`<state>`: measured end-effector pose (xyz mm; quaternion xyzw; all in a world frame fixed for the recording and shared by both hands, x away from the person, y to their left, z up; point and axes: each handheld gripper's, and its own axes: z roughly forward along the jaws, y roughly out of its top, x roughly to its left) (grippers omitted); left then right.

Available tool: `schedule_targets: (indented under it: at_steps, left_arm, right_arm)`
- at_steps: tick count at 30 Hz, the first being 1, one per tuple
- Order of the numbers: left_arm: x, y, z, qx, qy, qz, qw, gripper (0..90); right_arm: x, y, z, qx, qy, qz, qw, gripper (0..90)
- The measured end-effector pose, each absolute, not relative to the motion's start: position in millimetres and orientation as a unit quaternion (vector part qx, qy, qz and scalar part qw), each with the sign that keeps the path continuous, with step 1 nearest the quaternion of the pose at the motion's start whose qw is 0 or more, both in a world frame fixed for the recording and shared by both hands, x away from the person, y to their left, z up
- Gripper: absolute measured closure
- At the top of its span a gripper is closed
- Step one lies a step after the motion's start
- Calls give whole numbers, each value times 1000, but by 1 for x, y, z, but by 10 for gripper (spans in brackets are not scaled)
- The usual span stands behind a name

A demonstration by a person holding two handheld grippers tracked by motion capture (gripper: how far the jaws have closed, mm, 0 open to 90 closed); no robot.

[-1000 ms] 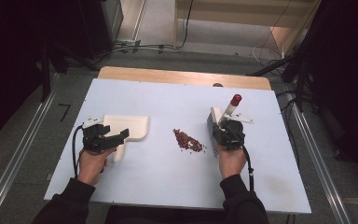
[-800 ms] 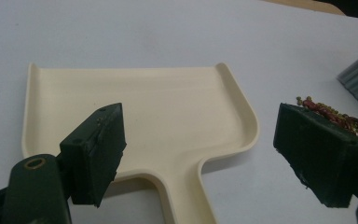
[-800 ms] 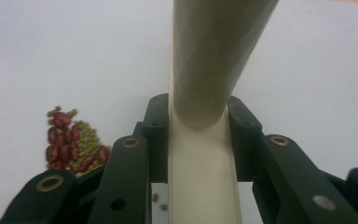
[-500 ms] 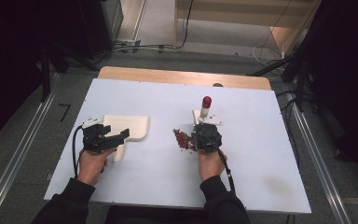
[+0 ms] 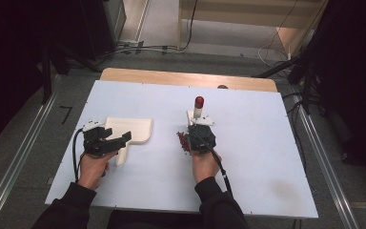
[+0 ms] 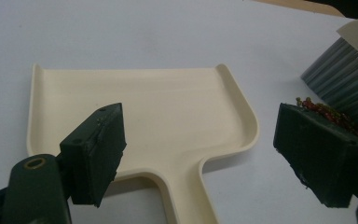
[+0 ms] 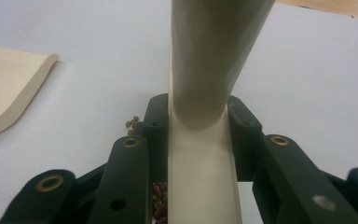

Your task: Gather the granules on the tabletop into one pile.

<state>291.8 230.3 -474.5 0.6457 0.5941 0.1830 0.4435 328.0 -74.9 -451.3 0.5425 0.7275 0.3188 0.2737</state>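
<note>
The right tongs (image 5: pixel 199 125) are clamped on the cream handle of a small brush (image 7: pixel 200 154), holding it near the middle of the bench (image 5: pixel 267 157). In the high view the handle rises from the hand and leans toward the far edge, ending in a red cap (image 5: pixel 199 101); its long axis runs roughly near-to-far, with the grey bristles (image 6: pixel 342 74) down at the bench beside a little heap of red crumbs (image 5: pixel 182 140).

The left tongs (image 5: pixel 116 139) stand wide open over the handle of the cream dustpan (image 5: pixel 131 130), gripping nothing. The pan lies flat toward the left edge, its handle pointing to the near edge. Which of its sides is the open lip I cannot tell.

The main risk, as I judge it, is that the pan is loose: a sweep toward it could push it away, or scatter crumbs past its rounded corner. The crumbs lie well apart from the pan, so a quick stroke may spread them over the bench. The brush could also twist in the tongs if pressed hard.
</note>
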Motion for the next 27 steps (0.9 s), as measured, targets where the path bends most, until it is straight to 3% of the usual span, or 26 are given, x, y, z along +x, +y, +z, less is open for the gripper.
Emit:
schedule_targets:
  at_steps: [13,27]
  left_arm:
    - [292,232,-475,644,596,182,444,176]
    - [292,235,-476,640,601,184,442,176]
  right_arm:
    - [334,-95,-444,529,728,316,300,640]
    - [369,-111,-440,385,801,354,290,641]
